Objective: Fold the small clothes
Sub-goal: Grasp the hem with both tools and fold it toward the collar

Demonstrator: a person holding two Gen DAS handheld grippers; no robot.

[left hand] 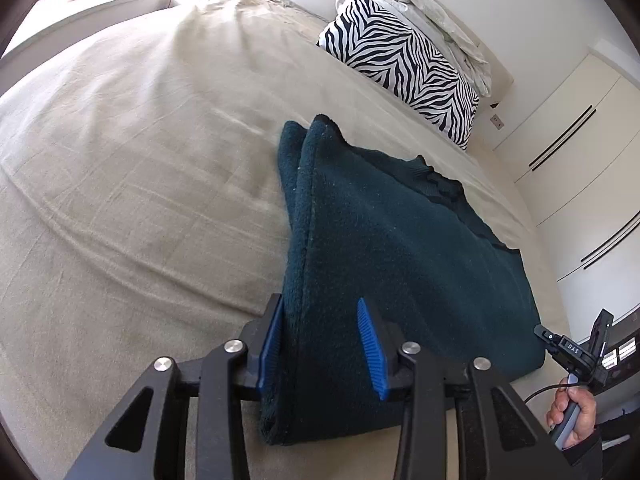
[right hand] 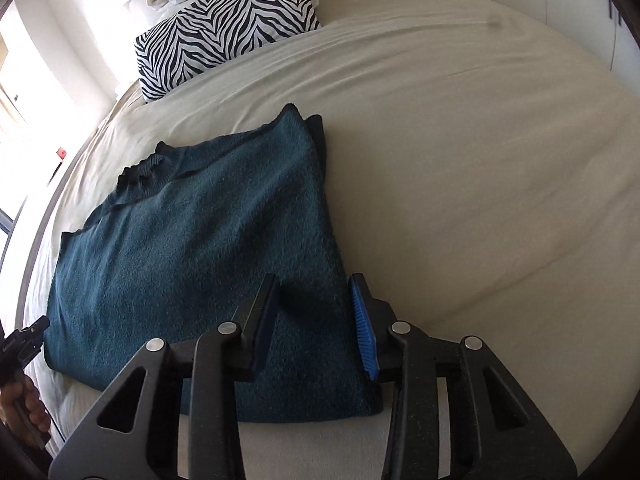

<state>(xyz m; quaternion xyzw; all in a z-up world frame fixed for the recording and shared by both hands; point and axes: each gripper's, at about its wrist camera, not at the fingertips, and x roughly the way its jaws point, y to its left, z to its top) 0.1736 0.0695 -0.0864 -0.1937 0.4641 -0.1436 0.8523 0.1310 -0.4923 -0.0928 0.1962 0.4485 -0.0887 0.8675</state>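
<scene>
a dark teal sweater (right hand: pixel 192 248) lies flat on the bed (right hand: pixel 460 140), its sleeves folded in so it forms a long rectangle, collar toward the zebra-striped pillow (right hand: pixel 224 28). the left gripper (left hand: pixel 322 344) sits at the sweater's near corner on its left side — jaws spread, with the folded edge of the knit bunched between the blue pads, which do not look pressed tight on it. the right gripper (right hand: pixel 316 328) is at the opposite near corner, jaws also spread, the sweater's right edge running between the fingers. a rumpled white pillow (left hand: pixel 432 12) rests behind the striped one, against the headboard.
</scene>
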